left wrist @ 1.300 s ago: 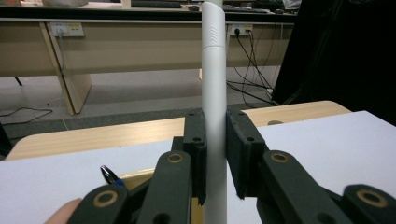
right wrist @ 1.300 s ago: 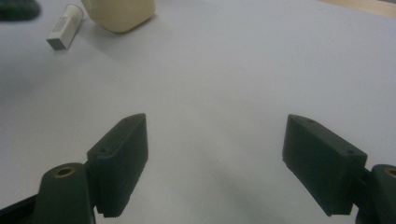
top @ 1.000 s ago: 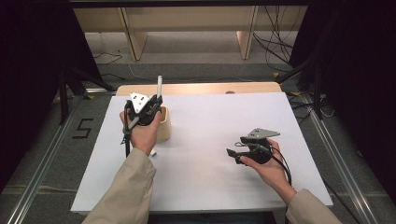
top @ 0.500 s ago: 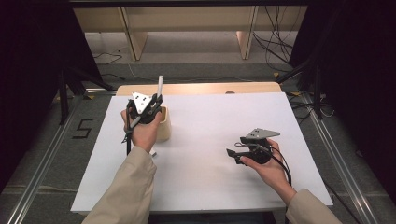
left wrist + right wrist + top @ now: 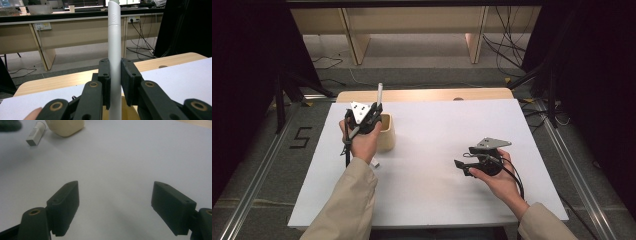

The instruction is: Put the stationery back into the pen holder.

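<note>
A white pen-like rod (image 5: pixel 114 50) stands upright between the black jaws of my left gripper (image 5: pixel 115 83), which is shut on it. In the high view that left gripper (image 5: pixel 371 116) hovers over a cream cup (image 5: pixel 387 134) at the table's left, and the white rod (image 5: pixel 379 93) sticks up above it. My right gripper (image 5: pixel 464 161) rests low over the white table at the right, jaws wide open with nothing between them. The right gripper view (image 5: pixel 115 207) has bare white table between the jaws.
A small white cap-like piece (image 5: pixel 36 133) lies on the table beside the cream cup (image 5: pixel 66 127). White sheet (image 5: pixel 437 150) covers the wooden table (image 5: pixel 422 94). Desks and cables stand beyond the far edge.
My left gripper has sunk slightly with the rod toward the cup. The right gripper has kept still.
</note>
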